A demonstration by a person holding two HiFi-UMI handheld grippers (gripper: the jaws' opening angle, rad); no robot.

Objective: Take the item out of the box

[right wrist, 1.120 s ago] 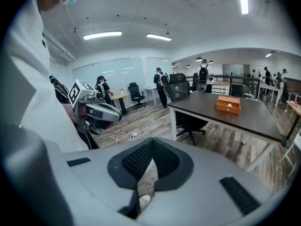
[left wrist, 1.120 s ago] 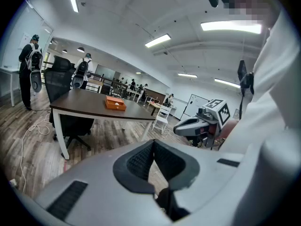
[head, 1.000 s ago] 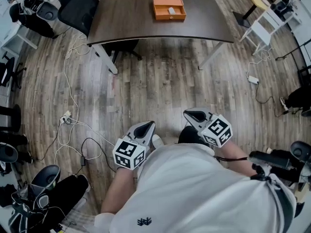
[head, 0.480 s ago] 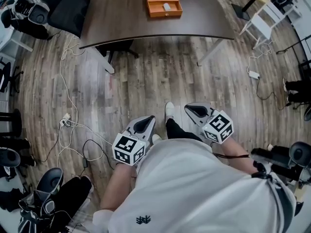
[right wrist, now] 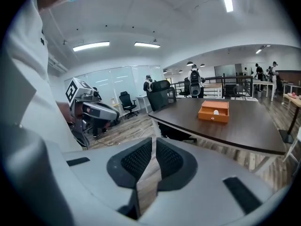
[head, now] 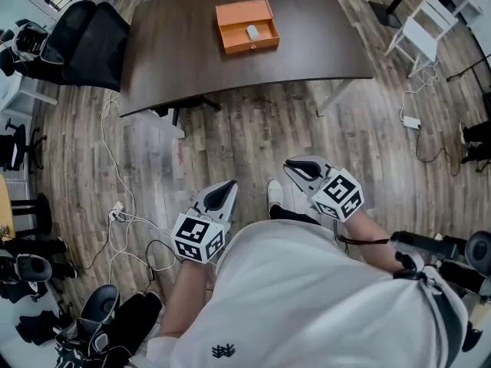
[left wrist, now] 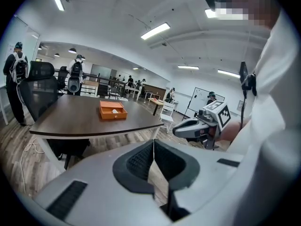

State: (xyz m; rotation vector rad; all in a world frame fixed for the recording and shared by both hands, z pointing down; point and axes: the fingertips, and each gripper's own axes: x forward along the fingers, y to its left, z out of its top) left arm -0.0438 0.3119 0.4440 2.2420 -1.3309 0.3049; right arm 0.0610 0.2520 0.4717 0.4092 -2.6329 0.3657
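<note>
An open orange box (head: 247, 27) lies on a dark wooden table (head: 307, 44) far ahead of me. A small white item (head: 252, 31) rests inside it. The box (left wrist: 113, 111) looks small in the left gripper view, and the same box (right wrist: 215, 112) is distant in the right gripper view. My left gripper (head: 228, 188) is held low by the person's waist, shut and empty, its pads (left wrist: 141, 161) touching. My right gripper (head: 295, 165) hangs beside it, also shut with nothing between its fingers. Both are well short of the table, over the wooden floor.
A black office chair (head: 92, 41) stands at the table's left end. White cables (head: 115, 205) trail over the floor at left, and bags (head: 100, 320) lie at lower left. A white chair (head: 418, 41) stands at right. People stand far behind the table (left wrist: 75, 76).
The table and box have come closer and shifted left in the head view as the person steps forward. Both grippers stay shut near the body.
</note>
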